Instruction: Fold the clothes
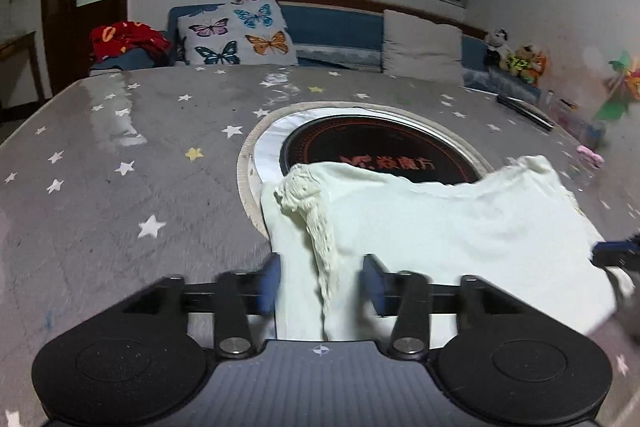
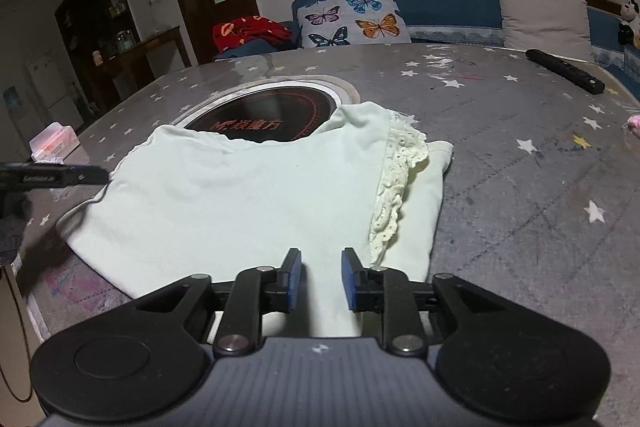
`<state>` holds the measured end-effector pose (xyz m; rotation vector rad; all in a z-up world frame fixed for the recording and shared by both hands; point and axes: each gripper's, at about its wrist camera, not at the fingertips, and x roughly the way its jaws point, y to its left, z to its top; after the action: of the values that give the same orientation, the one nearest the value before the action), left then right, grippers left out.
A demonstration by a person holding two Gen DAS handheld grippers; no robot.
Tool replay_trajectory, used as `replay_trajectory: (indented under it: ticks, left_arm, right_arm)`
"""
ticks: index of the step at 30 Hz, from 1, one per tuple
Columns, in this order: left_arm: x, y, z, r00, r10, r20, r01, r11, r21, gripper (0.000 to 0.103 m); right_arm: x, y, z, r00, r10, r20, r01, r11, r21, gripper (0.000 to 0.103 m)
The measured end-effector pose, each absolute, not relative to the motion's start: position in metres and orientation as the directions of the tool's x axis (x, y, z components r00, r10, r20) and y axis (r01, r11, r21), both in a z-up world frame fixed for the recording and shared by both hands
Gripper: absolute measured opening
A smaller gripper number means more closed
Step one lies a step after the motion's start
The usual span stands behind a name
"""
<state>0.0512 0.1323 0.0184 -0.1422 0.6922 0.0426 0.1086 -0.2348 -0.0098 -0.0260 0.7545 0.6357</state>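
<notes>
Two grippers, left gripper (image 1: pixel 322 281) and right gripper (image 2: pixel 321 279), both parted, nothing pinched, near hem between pads. Shirt (image 2: pixel 248 203) folded, frame centre, on table (image 2: pixel 520 187), far edge over cooktop (image 2: pixel 264 115). Risk: lace trim (image 2: pixel 394 187) snagging pad, dragging fold loose.

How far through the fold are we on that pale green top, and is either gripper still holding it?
Done: the pale green top lies flat on the star-print table, with its lace-trimmed sleeve folded in on top. In hand: nothing; the left gripper and right gripper both stand open over the near edge, pads clear of the cloth. Left: probably folding it in half, away from the round hotplate it partly covers.
</notes>
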Motion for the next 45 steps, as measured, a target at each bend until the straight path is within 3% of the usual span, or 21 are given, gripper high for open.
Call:
replay_trajectory:
  ticks: [1, 2, 3, 6, 9, 12, 18, 23, 29, 32, 39, 45]
  left_arm:
    - [0.057, 0.132, 0.016, 0.764, -0.023, -0.645, -0.08, 0.988, -0.13, 0.047]
    - [0.062, 0.132, 0.013, 0.76, -0.036, -0.649, -0.073, 0.987, -0.141, 0.04]
    - [0.065, 0.131, 0.011, 0.756, -0.045, -0.653, -0.066, 0.987, -0.144, 0.02]
    - [0.066, 0.129, 0.01, 0.763, -0.044, -0.645, -0.065, 0.987, -0.145, 0.009]
    - [0.057, 0.123, 0.018, 0.794, 0.006, -0.608, -0.069, 0.994, -0.081, 0.008]
    - [0.059, 0.12, 0.014, 0.774, 0.026, -0.633, -0.068, 0.997, -0.042, 0.01]
    - [0.063, 0.116, 0.029, 0.796, 0.054, -0.602, -0.092, 0.995, -0.031, 0.015]
    - [0.083, 0.106, 0.038, 0.812, -0.021, -0.583, -0.028, 0.997, -0.075, 0.015]
    - [0.125, 0.104, 0.017, 0.767, 0.002, -0.642, -0.047, 0.998, -0.053, 0.015]
    - [0.131, 0.114, 0.005, 0.741, 0.034, -0.671, -0.084, 0.996, -0.042, 0.012]
    - [0.127, 0.107, 0.018, 0.771, 0.001, -0.636, -0.051, 0.997, -0.061, 0.013]
    - [0.144, 0.092, 0.013, 0.759, -0.014, -0.651, -0.006, 1.0, -0.028, 0.014]
  right_arm:
    - [0.109, -0.234, -0.01, 0.552, 0.529, -0.645, -0.546, 0.813, 0.2, 0.026]
    - [0.109, -0.234, -0.011, 0.552, 0.53, -0.644, -0.546, 0.813, 0.202, 0.026]
    - [0.109, -0.234, -0.011, 0.552, 0.531, -0.643, -0.545, 0.813, 0.204, 0.026]
    - [0.109, -0.235, -0.011, 0.548, 0.535, -0.643, -0.548, 0.81, 0.206, 0.026]
    - [0.11, -0.235, -0.01, 0.541, 0.535, -0.649, -0.558, 0.806, 0.199, 0.026]
    - [0.112, -0.234, -0.004, 0.538, 0.535, -0.652, -0.565, 0.802, 0.192, 0.026]
    - [0.138, -0.23, 0.016, 0.591, 0.529, -0.609, -0.56, 0.813, 0.162, 0.028]
    - [0.173, -0.208, 0.018, 0.589, 0.54, -0.601, -0.575, 0.803, 0.157, 0.027]
    - [0.203, -0.187, 0.001, 0.598, 0.507, -0.62, -0.557, 0.82, 0.134, 0.027]
    - [0.21, -0.194, -0.008, 0.603, 0.467, -0.647, -0.502, 0.852, 0.147, 0.02]
    - [0.205, -0.186, 0.006, 0.614, 0.48, -0.627, -0.537, 0.836, 0.115, 0.02]
    - [0.23, -0.161, -0.008, 0.592, 0.446, -0.671, -0.542, 0.837, 0.078, 0.018]
